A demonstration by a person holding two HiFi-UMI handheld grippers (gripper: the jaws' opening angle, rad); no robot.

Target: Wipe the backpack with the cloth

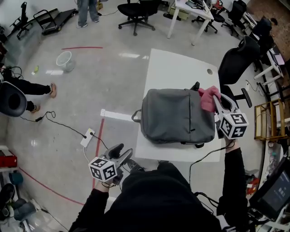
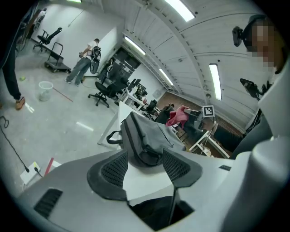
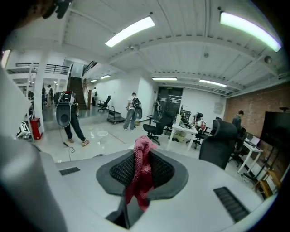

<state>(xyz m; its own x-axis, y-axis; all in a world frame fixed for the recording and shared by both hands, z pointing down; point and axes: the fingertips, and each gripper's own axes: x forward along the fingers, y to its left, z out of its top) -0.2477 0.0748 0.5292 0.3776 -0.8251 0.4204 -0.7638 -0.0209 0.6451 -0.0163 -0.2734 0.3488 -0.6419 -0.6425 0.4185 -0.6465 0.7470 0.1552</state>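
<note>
The person's dark sleeves fill the near edge of the head view; the left tongs (image 1: 120,153) hang just short of the table (image 1: 174,68), off the near-left corner of the backpack (image 1: 177,116) and well apart from it; their jaws are spread with nothing between them, and through the gap the left gripper view shows the white table top and the backpack beyond. The grey backpack lies flat on the near part of the table, its carry handle towards the left edge and a zip running across its top face. At the backpack's far-right corner the right tongs (image 1: 216,100) pinch a pink cloth (image 1: 208,98); in the right gripper view the jaws are closed on the cloth's middle, one bunch standing above the pads and the rest hanging below; the left gripper view shows the cloth above and beyond the backpack, not touching it. Left of the backpack, on the floor, lie a white power strip (image 1: 87,137) and a red tape line (image 1: 99,136); right of it stands a black office chair (image 1: 239,63); far left of it sits a white bin (image 1: 65,60); far beyond it stand another black chair (image 1: 136,10) and a person in jeans (image 1: 86,12).
</note>
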